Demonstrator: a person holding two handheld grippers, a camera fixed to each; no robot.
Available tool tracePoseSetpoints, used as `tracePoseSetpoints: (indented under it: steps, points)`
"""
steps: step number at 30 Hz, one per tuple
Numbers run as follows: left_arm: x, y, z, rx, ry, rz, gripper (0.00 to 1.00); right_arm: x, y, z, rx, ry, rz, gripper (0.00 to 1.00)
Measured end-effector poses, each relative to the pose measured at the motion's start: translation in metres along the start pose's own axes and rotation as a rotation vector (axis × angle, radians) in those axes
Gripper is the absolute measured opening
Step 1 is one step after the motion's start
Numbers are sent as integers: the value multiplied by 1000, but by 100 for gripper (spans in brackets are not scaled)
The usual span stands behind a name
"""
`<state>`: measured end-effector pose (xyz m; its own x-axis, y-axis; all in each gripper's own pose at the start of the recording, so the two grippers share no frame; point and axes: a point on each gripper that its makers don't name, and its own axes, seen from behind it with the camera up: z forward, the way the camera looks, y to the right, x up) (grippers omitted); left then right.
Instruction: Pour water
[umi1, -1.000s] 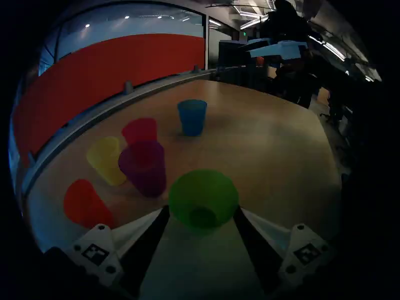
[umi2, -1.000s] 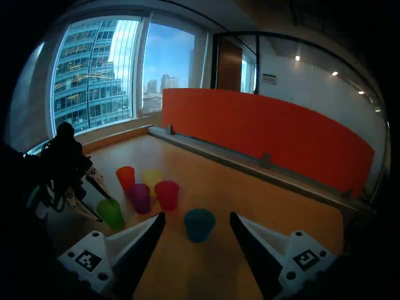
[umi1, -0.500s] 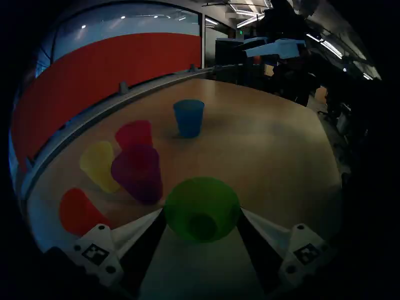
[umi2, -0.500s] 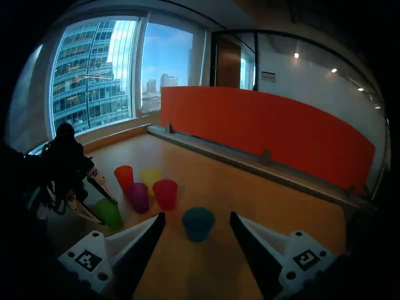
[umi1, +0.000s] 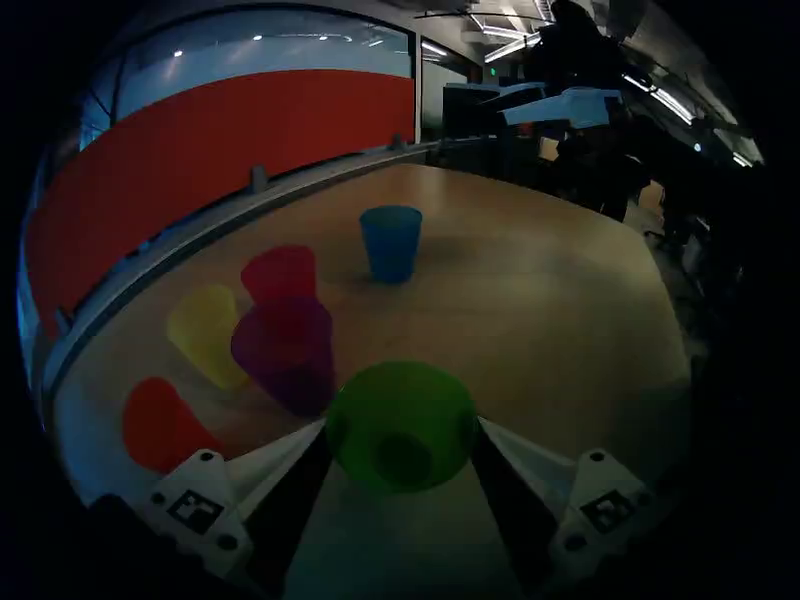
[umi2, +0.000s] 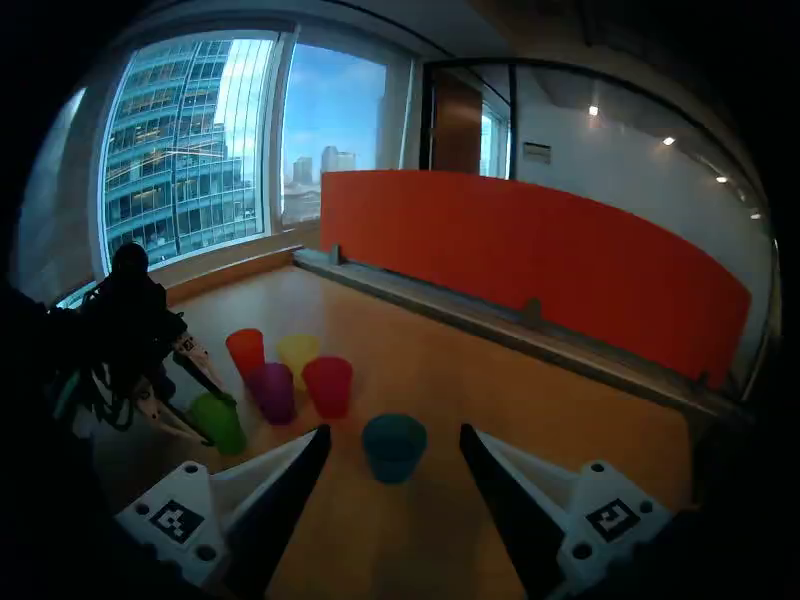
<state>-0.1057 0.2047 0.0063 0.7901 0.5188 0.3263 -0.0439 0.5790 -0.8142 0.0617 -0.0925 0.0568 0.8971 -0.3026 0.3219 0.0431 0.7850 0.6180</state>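
In the left gripper view a green cup (umi1: 400, 428) sits between my left gripper's (umi1: 400, 425) two fingers, its open mouth facing the camera; both fingers press its sides. A blue cup (umi1: 390, 242) stands upright farther out on the wooden table (umi1: 560, 310). In the right gripper view my right gripper (umi2: 393, 432) is open, and the blue cup (umi2: 393, 447) stands just ahead of its fingertips, apart from them. The left gripper (umi2: 190, 395) is at the far left with the green cup (umi2: 218, 422) in it.
Purple (umi1: 285, 350), pink (umi1: 280, 272), yellow (umi1: 205, 333) and orange (umi1: 160, 425) cups cluster left of the green one. An orange divider (umi2: 540, 250) with a grey rail runs along the table's far side. A person in dark clothes (umi2: 120, 330) is at the left. Windows lie behind.
The green cup has sunk a little lower between the left fingers and the left view has shifted slightly. In the right gripper view the cups have drifted slightly up and left.
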Motion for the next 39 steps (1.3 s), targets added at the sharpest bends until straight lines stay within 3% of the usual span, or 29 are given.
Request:
tracePoseSetpoints:
  steps: [8, 14, 39]
  points:
    - [6, 4, -4, -3, 17, 24, 89, -3, 0, 3, 1, -5, 1, 100]
    - [18, 3, -12, -2, 53, 6, 88, -5, -1, 6, 1, -7, 4, 100]
    - [70, -26, -59, 92, 220, -21, 88, -40, 4, 40, -9, -54, 11, 100]
